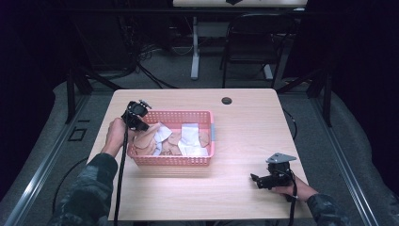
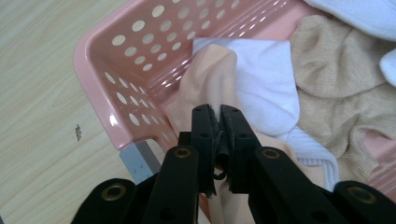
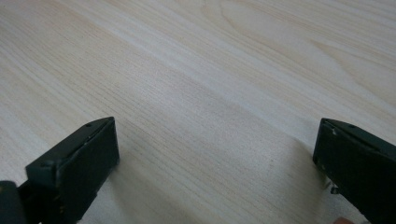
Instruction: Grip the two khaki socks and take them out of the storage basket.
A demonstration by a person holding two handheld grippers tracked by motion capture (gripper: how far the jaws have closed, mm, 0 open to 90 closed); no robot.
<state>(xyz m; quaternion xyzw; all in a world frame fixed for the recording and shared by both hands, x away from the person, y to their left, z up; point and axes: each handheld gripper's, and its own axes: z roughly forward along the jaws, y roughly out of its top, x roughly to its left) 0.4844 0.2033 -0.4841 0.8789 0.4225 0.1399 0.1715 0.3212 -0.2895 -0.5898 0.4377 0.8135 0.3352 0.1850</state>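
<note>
Work stood at its start: left gripper [image 2: 218, 112] had its jaws pinched on a peach cloth [image 2: 212, 74] at the pink basket's [image 1: 171, 161] left end, not lifted out. Right gripper [image 1: 258, 181] waited near the table's [image 1: 244, 127] front right corner, jaws wide apart, empty.

In the left gripper view we lose the lower part of the peach cloth [image 2: 212, 74] behind the left gripper [image 2: 218, 114]. The pink basket [image 2: 100, 70] runs off the edge at 3 o'clock, white cloth [image 2: 355, 14] at 1 o'clock. From above, we can't separate the folded pieces. The right gripper [image 3: 215, 154] has both jaws cropped at 6 o'clock.
</note>
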